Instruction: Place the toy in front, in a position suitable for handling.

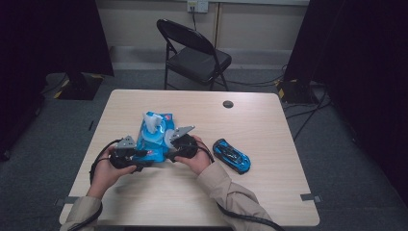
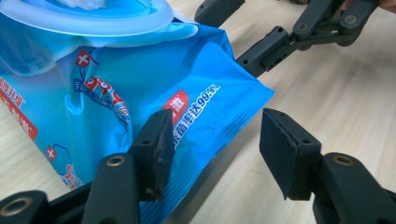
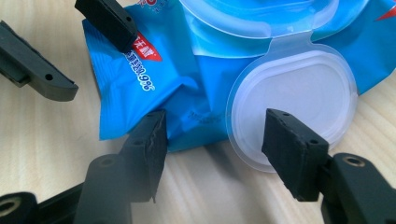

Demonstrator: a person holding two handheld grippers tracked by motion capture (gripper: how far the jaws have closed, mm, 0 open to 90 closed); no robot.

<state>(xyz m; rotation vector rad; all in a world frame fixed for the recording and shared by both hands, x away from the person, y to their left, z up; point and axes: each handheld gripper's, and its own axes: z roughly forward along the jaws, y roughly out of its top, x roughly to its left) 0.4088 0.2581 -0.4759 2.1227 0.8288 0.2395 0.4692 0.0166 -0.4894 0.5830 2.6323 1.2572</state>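
Blue wipes pack [image 2: 140, 93] between open fingers [image 2: 152, 154], unpinched

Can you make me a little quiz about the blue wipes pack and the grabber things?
1. True or false: the flip lid of the wipes pack is open.
2. What sits to the right of the person's right hand on the table? A) toy car B) cup C) book
3. Does the left gripper squeeze the pack?

Key: 1 true, and a white wipe pokes out. 2 A, the blue toy car. 3 no, its jaws stand apart with the pack's corner between them.
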